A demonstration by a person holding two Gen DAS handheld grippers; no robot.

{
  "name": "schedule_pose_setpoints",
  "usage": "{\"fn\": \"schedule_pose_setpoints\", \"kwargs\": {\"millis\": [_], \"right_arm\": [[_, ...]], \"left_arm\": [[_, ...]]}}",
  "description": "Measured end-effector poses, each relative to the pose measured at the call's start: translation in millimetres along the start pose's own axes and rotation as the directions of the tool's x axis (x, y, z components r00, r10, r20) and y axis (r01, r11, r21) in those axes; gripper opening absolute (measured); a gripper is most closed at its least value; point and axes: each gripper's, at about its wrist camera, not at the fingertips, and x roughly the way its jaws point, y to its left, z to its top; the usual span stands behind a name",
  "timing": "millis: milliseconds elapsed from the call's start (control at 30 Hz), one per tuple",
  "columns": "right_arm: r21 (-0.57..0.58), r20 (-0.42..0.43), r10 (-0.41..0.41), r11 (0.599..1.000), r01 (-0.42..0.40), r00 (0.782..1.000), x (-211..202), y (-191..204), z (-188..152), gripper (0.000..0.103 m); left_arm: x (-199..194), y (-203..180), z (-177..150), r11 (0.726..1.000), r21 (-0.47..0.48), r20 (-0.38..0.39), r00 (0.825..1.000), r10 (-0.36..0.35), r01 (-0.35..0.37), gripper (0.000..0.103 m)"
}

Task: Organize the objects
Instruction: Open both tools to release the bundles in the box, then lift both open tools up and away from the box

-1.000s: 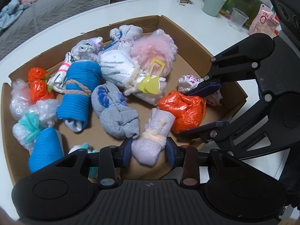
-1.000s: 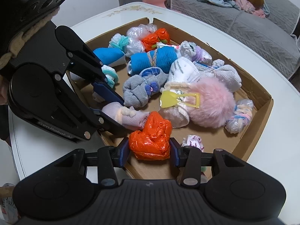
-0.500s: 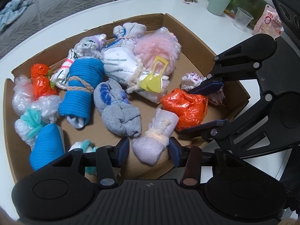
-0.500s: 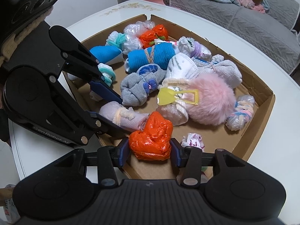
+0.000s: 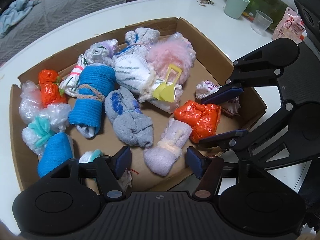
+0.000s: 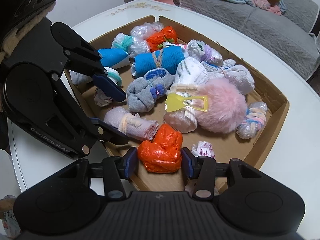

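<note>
Since a second ago left gripper (image 5: 158,161) has let go of the lilac rolled cloth (image 5: 167,151): jaws were clamped on it then, now they're opening, pads clear on both sides, roll still between them and lying on the floor of the cardboard box (image 5: 202,35) near its front edge. Right gripper (image 6: 159,161) unchanged, closed on the orange plastic bundle (image 6: 161,152), both pads pressed against its sides; bundle sits at the box's near corner, touching the end of the lilac roll in the right wrist view. Box sits on the white table (image 5: 112,14). Rest of the box contents: grey sock bundle (image 5: 130,127) just beside the lilac roll, blue rolled cloth tied with cord (image 5: 92,92) left of it, pink fluffy ball (image 5: 170,59) with a yellow plastic clip (image 5: 167,91) lying against it. Green cup (image 5: 236,5) and clear cup (image 5: 261,22) stand on the table, well apart from the box.
</note>
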Motion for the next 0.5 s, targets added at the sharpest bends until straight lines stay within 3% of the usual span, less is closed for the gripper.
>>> {"fn": "schedule_pose_setpoints", "kwargs": {"millis": [133, 333, 400, 433, 467, 500], "right_arm": [[-0.009, -0.003, -0.009, 1.000, 0.009, 1.000, -4.2, 1.6, -1.0, 0.046], [0.007, 0.008, -0.062, 0.998, 0.062, 0.998, -21.8, 9.2, -2.3, 0.052], [0.039, 0.019, -0.068, 0.997, 0.067, 0.997, -30.0, 12.2, -3.4, 0.062], [0.055, 0.022, -0.069, 0.996, 0.068, 0.997, -33.4, 14.1, -4.3, 0.077], [0.061, 0.025, -0.068, 0.996, 0.066, 0.997, -37.0, 17.4, -5.3, 0.086], [0.061, 0.029, -0.070, 0.996, 0.068, 0.997, -40.5, 21.5, -6.1, 0.086]], "left_arm": [[-10.0, 1.5, -1.2, 1.000, -0.006, 0.001, 1.000, 0.008, -0.008, 0.074], [-38.7, -1.6, -7.1, 0.998, -0.058, 0.018, 1.000, 0.014, -0.013, 0.086], [-48.8, -4.3, -10.4, 0.996, -0.084, 0.025, 1.000, 0.019, -0.017, 0.089], [-53.7, -5.1, -12.2, 0.994, -0.106, 0.027, 1.000, 0.012, -0.010, 0.090], [-58.8, -6.0, -14.3, 0.992, -0.126, 0.030, 1.000, 0.002, 0.002, 0.091], [-64.7, -7.0, -16.7, 0.989, -0.145, 0.037, 0.999, -0.004, 0.009, 0.094]]}}
